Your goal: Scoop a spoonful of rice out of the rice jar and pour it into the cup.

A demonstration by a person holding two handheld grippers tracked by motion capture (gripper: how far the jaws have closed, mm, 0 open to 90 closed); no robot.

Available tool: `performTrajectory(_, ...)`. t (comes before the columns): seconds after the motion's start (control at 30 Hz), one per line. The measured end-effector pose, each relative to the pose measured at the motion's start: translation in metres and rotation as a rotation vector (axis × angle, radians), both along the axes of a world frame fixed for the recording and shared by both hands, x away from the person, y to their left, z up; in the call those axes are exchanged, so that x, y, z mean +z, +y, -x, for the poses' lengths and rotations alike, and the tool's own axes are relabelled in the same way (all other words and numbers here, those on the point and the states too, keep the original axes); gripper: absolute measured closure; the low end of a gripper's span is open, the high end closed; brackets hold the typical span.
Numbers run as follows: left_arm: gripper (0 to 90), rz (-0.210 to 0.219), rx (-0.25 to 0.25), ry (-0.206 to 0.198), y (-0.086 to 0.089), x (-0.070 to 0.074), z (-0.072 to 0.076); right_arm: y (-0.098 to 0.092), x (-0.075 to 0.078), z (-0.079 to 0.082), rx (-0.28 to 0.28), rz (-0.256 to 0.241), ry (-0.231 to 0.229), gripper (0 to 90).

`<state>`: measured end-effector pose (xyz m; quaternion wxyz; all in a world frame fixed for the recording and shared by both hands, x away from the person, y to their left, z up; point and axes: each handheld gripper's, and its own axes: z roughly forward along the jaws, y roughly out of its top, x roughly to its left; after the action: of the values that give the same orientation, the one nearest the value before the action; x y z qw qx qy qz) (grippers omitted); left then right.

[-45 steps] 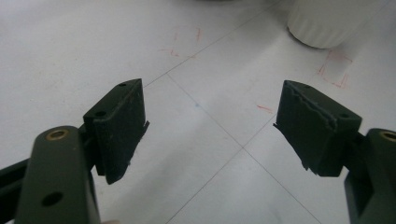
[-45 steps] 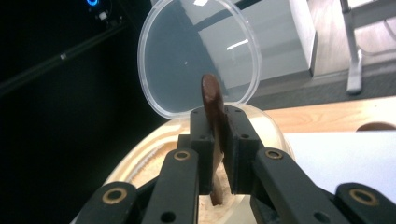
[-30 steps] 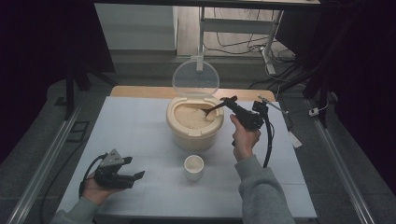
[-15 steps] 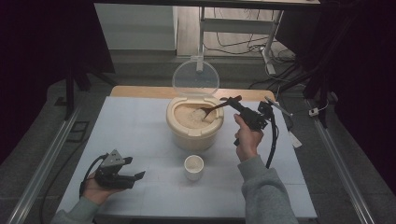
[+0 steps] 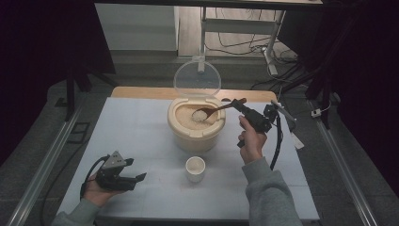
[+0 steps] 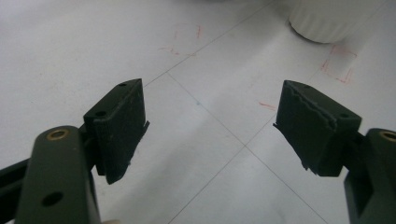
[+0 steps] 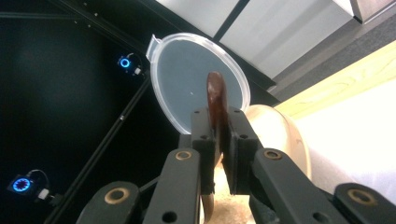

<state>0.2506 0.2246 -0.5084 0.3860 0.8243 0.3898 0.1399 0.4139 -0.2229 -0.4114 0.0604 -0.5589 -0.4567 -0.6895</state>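
Observation:
A beige rice container stands mid-table with its clear lid raised behind it; rice lies inside. My right gripper is shut on the handle of a brown wooden spoon, whose bowl, heaped with rice, hangs just above the rice. In the right gripper view the spoon stands edge-on between the jaws of the right gripper, in front of the lid. A small white cup sits in front of the container. My left gripper rests open on the table at the front left, jaws wide apart.
The white table top has red pen marks near the cup's base. A wooden strip runs along the far edge. Cables trail from the right gripper. Metal rails flank the table.
The right gripper has drawn the spoon back and tipped it up, so its bowl has come up out of the rice carrying a heap. The left gripper has stayed put.

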Motion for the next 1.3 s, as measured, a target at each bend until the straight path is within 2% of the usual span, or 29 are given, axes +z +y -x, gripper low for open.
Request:
performTrajectory(0.43,23.9,-0.003,-0.002,0.003,-0.001,-0.001,0.0,-0.006,0.004,0.002,0.016,-0.015,0.007,83.5)
performTrajectory(0.77,23.9,-0.003,-0.002,0.003,-0.001,-0.001,0.0,-0.007,0.008,0.005,0.047,-0.019,-0.008,83.5)
performTrajectory(0.97,23.9,-0.004,-0.003,0.004,-0.001,-0.001,0.0,-0.009,0.011,0.01,0.069,-0.004,-0.016,83.5)
performTrajectory(1.13,23.9,-0.003,-0.002,0.004,-0.001,-0.001,0.0,-0.011,0.013,0.014,0.077,-0.011,-0.017,83.5)
performTrajectory(1.3,23.9,-0.003,-0.003,0.005,-0.001,-0.001,0.0,-0.013,0.013,0.024,0.111,-0.016,-0.011,83.5)
